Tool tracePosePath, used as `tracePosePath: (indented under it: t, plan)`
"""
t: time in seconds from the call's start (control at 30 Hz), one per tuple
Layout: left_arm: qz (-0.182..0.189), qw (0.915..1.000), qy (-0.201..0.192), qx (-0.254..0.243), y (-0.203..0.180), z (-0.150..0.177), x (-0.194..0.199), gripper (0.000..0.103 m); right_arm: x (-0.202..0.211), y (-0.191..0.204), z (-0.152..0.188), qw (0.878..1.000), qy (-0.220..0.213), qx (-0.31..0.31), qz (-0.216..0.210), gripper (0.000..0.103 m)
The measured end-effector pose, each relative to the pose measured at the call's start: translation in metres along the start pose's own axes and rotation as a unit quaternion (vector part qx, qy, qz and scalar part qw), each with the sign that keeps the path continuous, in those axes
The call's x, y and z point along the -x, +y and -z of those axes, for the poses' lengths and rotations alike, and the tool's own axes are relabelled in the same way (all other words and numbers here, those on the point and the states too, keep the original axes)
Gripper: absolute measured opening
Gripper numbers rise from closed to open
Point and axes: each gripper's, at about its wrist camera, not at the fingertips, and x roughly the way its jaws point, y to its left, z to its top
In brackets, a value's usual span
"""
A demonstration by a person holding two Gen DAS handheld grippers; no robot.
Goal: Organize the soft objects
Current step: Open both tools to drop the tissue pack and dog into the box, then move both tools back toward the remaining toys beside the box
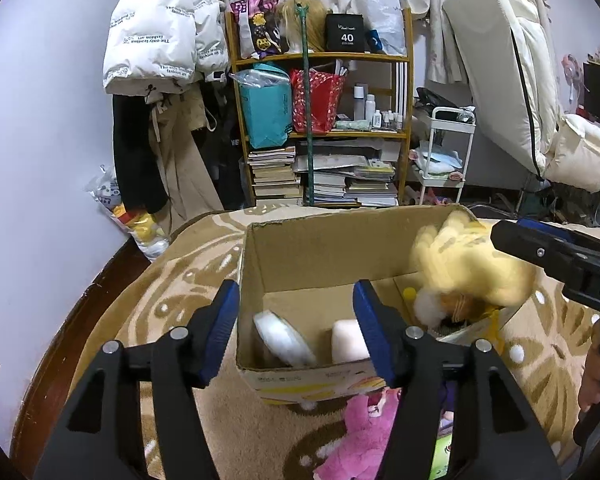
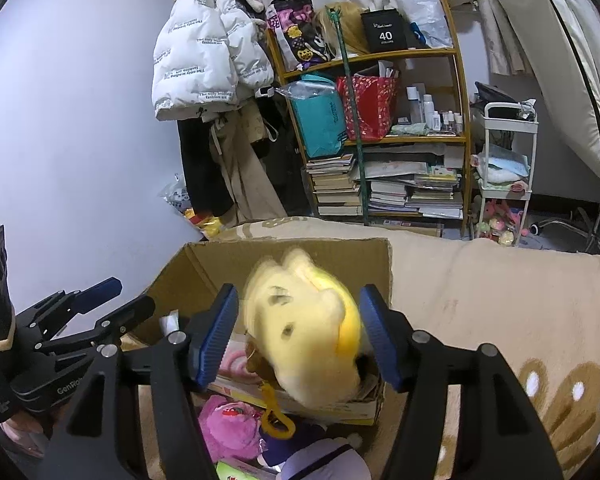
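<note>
Right claw [image 2: 298, 330] stood with its blue pads spread wide, and the yellow plush toy [image 2: 308, 332] sat blurred in the gap between them, over the near right corner of the cardboard box [image 2: 204, 268]. The pads did not appear to press its sides, so I judged it was being let go to drop into the box; the blur suited a toy in motion, though contact on the far side could not be ruled out. Left claw [image 1: 296, 334] was likewise wide and held nothing, poised over the box's near wall, probably waiting its turn while the other claw delivered.

Placement made sense for the task: the box lay open-topped on the patterned rug [image 1: 204, 420], straight ahead of both claws, so soft things could be dropped in from above. Below and nearer than the claws lay a pink plush [image 1: 360, 436], outside the box and not yet stowed.

From the left wrist, the box's interior showed a white round item [image 1: 284, 338] and a pale pink block [image 1: 348, 340] already inside, ahead of that claw, both hidden from the right wrist by the yellow toy. Only the right wrist showed the yellow loop [image 2: 276, 420] hanging under the toy, and a purple plush [image 2: 324, 460] beside the pink one.
</note>
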Motion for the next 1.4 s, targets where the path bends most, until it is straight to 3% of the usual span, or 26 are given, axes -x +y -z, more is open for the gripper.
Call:
tracePosePath:
  t: [0.33, 0.57, 1.0, 1.4]
  plan:
    - [-0.023, 0.9997, -0.002, -0.009, 0.002, 0.004, 0.022, 0.089, 0.023, 0.008, 0.006, 1.0, 0.0, 0.002, 0.003, 0.103]
    - [-0.028, 0.9996, -0.001, -0.009, 0.005, 0.012, 0.049, 0.096, 0.048, 0.021, 0.016, 1.0, 0.008, 0.01, 0.016, 0.103]
    - [-0.033, 0.9991, 0.017, 0.022, 0.022, 0.03, 0.094, 0.097, 0.082, 0.039, 0.033, 0.998, 0.022, 0.022, 0.049, 0.103]
    - [-0.039, 0.9981, 0.042, 0.022, 0.03, 0.046, 0.112, 0.097, 0.099, 0.057, 0.054, 0.998, 0.038, 0.029, 0.042, 0.103]
